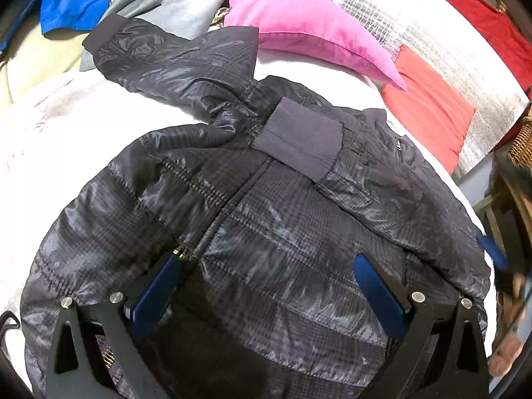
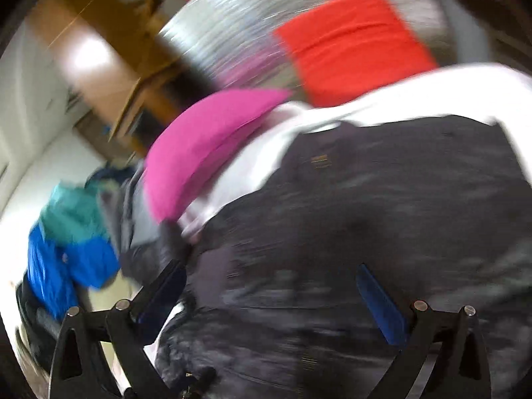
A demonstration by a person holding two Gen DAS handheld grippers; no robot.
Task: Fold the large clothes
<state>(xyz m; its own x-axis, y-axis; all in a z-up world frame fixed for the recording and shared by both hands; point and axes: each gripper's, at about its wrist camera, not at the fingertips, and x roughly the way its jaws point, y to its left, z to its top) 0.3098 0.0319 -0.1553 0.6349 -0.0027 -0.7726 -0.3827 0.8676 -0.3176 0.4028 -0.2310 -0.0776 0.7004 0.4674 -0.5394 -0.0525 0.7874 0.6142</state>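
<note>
A dark checked padded jacket (image 1: 272,219) lies front up on a white bed sheet (image 1: 60,139), zipped, one sleeve with its ribbed cuff (image 1: 299,136) folded across the chest and the other sleeve (image 1: 159,60) stretched to the far left. My left gripper (image 1: 269,262) is open above the jacket's lower front, holding nothing. My right gripper (image 2: 272,272) is open over the jacket (image 2: 382,206) in a blurred right wrist view; its blue finger (image 1: 495,252) shows at the jacket's right edge in the left wrist view.
A pink pillow (image 1: 309,30) and an orange-red pillow (image 1: 429,106) lie at the head of the bed against a silver foil panel (image 1: 415,23). A pile of blue, teal and grey clothes (image 1: 109,0) sits at the far left. Wooden furniture (image 2: 109,53) stands beyond.
</note>
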